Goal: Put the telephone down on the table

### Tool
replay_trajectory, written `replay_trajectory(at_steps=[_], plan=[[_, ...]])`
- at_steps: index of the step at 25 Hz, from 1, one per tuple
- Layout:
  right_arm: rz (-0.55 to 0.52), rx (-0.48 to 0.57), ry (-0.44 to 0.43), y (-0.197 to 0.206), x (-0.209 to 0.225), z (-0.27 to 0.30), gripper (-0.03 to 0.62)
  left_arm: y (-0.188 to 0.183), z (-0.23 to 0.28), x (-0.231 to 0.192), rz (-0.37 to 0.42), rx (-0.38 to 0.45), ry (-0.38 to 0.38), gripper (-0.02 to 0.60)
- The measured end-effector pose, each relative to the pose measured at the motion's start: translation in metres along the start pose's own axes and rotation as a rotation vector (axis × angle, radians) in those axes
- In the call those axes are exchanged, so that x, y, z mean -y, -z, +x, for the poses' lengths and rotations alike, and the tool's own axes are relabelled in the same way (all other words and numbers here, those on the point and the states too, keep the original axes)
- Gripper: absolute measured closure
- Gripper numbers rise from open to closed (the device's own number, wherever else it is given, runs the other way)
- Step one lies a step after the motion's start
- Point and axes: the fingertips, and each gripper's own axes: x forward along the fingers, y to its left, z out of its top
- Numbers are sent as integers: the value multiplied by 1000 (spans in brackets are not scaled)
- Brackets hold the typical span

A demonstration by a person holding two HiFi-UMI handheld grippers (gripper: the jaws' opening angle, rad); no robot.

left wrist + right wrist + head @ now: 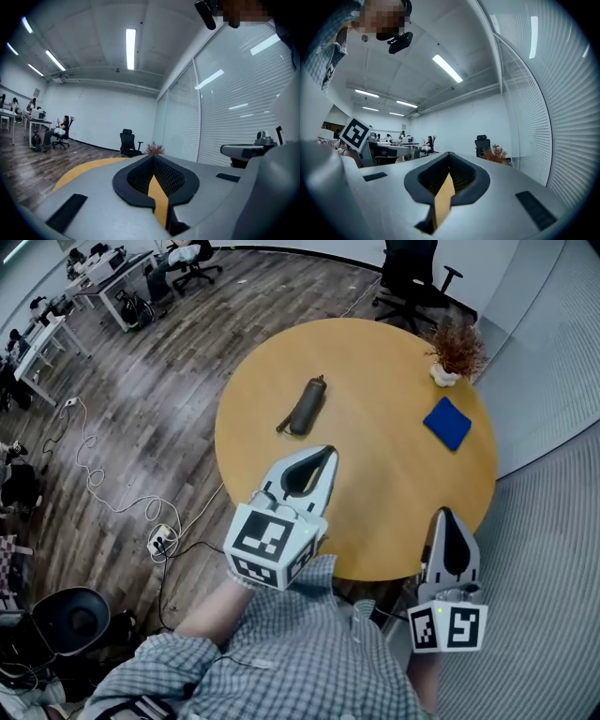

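Observation:
A dark grey oblong thing with a short strap (306, 406), seemingly the telephone, lies alone on the round wooden table (375, 493), left of its middle. My left gripper (327, 452) is held above the table's near part, pointing toward that dark thing but well short of it. Its jaws are shut and hold nothing; the left gripper view shows its tips (152, 157) meeting. My right gripper (443, 513) hovers at the table's near right edge, also shut and empty, with tips (449, 153) together. Neither gripper view shows the dark thing.
A flat blue square (447, 423) lies at the table's right. A small dried plant in a white pot (457, 352) stands at the far right edge. A black office chair (412, 277) is behind the table. Cables and a power strip (161, 540) lie on the wooden floor, left.

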Motion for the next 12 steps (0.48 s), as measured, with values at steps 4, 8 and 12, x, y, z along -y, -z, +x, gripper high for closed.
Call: replay_trajectory(at_steps=[4,8,12], plan=[[-4,8,-10,-5,-1,0,588,2,-9,6,11,-17,-3,572],[1,-5,-14,-2,0,1,588,14,-13,9,-7,-59,-5,573],[0,-8,-22,1,0,0,588,23,-13,9,-31,-76,-6,572]])
